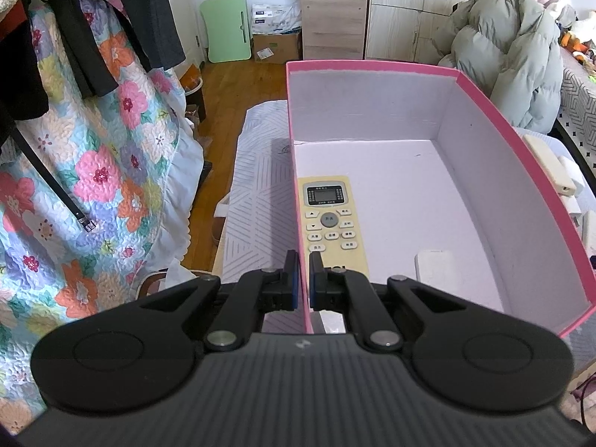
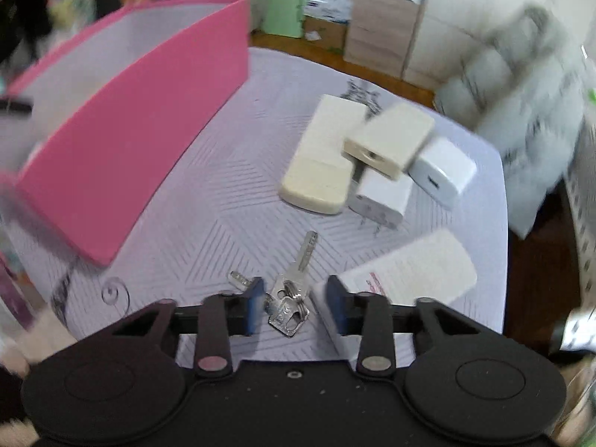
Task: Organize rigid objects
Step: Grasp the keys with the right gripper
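The left gripper (image 1: 303,279) is clamped on the near left wall of the pink box (image 1: 521,141), one finger outside the wall and one inside, the blue pads pressed against the thin card. The box is a long open carton, bright pink outside and plain white within, standing on a pale cloth printed with grey line patterns (image 1: 257,201). Inside it, along the left wall, lies a yellowed remote control (image 1: 331,219) face up, with a small grey screen at its far end, a round grey button below that and rows of pale keys. A white flat block (image 1: 436,266) lies on the box floor near the gripper's right finger; what it is cannot be told.

The right gripper (image 2: 294,303) hangs low over the cloth beside the box, its jaws apart and standing to either side of a bunch of silver keys (image 2: 288,303). The pads do not press on the keys: there is a gap on both sides. One long key blade points away from the gripper, and a second key tip shows just left of the left finger.

Further out on the cloth lies a cluster of things touching one another: a cream flat remote-shaped case (image 2: 322,164), a cream adapter (image 2: 391,138) resting across it, and two white charger plugs (image 2: 383,195) (image 2: 443,171). A white card with red print (image 2: 409,264) lies just beside the right finger.
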`<state>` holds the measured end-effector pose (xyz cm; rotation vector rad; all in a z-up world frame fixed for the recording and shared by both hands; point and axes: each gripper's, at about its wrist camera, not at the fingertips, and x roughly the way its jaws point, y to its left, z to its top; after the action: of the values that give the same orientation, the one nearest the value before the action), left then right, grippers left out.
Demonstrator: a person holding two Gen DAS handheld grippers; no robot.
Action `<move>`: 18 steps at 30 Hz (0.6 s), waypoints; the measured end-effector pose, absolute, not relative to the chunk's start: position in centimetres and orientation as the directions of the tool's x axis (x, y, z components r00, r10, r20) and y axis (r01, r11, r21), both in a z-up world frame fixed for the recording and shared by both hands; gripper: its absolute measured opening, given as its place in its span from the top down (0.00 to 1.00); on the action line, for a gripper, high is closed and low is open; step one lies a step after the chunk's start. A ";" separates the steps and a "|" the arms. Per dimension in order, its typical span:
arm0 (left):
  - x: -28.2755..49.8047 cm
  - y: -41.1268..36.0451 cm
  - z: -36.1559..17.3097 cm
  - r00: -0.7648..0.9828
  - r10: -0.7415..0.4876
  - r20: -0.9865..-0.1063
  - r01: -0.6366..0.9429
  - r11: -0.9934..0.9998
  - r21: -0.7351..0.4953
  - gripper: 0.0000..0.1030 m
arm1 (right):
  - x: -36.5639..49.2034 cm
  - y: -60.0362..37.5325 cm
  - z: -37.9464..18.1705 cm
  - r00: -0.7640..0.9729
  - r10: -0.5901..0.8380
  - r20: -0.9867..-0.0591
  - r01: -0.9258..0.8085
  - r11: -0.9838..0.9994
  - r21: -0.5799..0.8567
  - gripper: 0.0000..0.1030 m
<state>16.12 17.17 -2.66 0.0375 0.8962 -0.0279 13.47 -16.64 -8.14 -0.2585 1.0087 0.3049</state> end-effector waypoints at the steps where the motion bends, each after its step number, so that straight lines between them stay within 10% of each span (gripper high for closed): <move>1: 16.1 17.2 -2.7 0.624 -0.008 -0.781 0.039 0.999 0.021 0.96 | 13.4 -16.3 -8.2 0.496 0.130 -0.858 -0.391 0.916 -0.087 0.76; 3: 16.1 17.2 -2.7 0.626 -0.006 -0.780 0.038 0.999 0.023 0.96 | 13.3 -16.2 -8.6 0.462 0.142 -0.876 -0.417 0.906 -0.073 0.95; 18: 15.8 17.0 -2.7 0.627 -0.005 -0.779 0.050 0.998 0.034 0.96 | 15.2 -18.5 -2.3 0.494 0.477 -0.727 -0.345 0.875 0.340 0.95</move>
<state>15.83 17.02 -2.67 0.0539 0.8922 -0.0311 15.19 -18.54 -2.28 0.1563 0.9285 0.5010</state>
